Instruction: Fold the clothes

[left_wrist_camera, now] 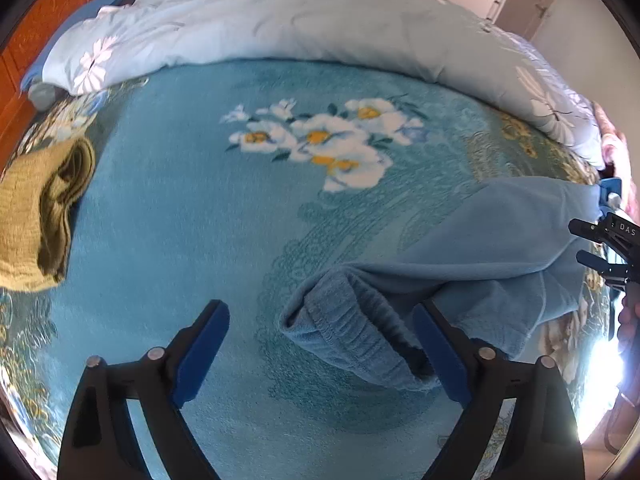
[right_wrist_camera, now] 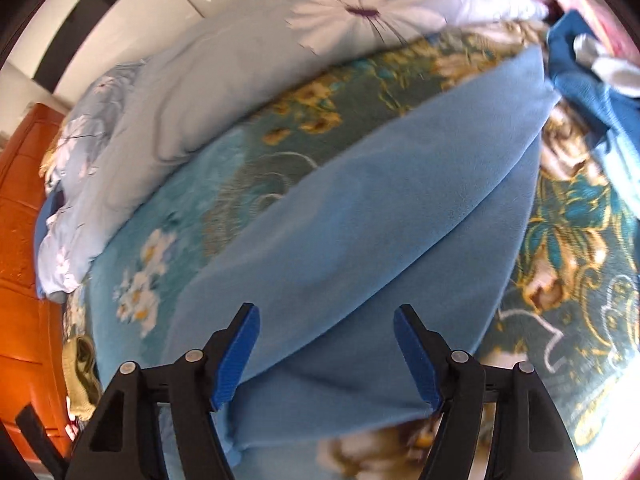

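Pants (left_wrist_camera: 460, 256) on blanket (left_wrist_camera: 180, 220) – duvet (left_wrist_camera: 280, 20) behind, folded cloth (left_wrist_camera: 36, 216) far left.

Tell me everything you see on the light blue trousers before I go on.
The light blue trousers look like soft fleece, plain, with a gathered elastic waistband at the near end. They lie flat on the flowered blanket, legs folded one over the other and stretching away towards a darker blue garment. The waistband gapes open. The left gripper hovers over it, jaws wide; the right gripper is open over the legs. Neither grips the cloth.
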Available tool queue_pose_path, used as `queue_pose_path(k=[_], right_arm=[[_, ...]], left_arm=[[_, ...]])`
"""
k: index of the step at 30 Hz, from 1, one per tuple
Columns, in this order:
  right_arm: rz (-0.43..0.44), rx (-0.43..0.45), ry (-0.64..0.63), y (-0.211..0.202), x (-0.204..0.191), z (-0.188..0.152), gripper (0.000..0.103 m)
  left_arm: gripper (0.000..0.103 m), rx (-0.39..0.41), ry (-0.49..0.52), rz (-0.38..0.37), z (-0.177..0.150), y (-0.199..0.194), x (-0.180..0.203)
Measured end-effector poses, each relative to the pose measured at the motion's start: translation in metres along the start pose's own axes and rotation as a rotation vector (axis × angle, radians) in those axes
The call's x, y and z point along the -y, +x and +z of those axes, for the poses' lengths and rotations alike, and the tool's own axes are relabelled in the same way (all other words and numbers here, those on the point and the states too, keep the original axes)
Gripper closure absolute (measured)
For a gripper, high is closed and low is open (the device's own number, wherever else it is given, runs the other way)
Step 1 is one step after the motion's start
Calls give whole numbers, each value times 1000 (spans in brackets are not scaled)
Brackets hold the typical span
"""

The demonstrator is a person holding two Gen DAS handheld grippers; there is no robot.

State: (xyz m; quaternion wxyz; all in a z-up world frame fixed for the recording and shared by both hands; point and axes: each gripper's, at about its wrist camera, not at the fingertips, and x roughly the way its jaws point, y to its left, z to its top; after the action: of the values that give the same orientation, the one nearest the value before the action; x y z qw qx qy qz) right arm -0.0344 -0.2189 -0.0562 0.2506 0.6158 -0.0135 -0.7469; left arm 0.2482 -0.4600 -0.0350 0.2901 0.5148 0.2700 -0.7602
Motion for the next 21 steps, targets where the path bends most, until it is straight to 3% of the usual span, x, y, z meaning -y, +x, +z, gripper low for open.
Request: queue_pose_path(k=[4, 6, 8, 11, 16, 21], right_arm=[[42, -38, 20, 22, 8, 0, 38], [61, -51, 17, 27, 9, -1, 52], [77, -56, 16, 29, 8, -2, 77], [110, -50, 18, 25, 6, 0, 97], [196, 4, -18, -4, -6, 19, 100], [252, 48, -141, -26, -40, 64, 100]], left_arm=[[17, -26, -41, 7, -3, 10, 0], [34, -44, -73, 2, -4, 15, -2], [56, -72, -116, -20, -3, 19, -3], [66, -72, -146, -18, -3, 20, 0], [86, -78, -163, 5, 1, 17, 2], [93, -37, -109, 41, 20, 9, 1]])
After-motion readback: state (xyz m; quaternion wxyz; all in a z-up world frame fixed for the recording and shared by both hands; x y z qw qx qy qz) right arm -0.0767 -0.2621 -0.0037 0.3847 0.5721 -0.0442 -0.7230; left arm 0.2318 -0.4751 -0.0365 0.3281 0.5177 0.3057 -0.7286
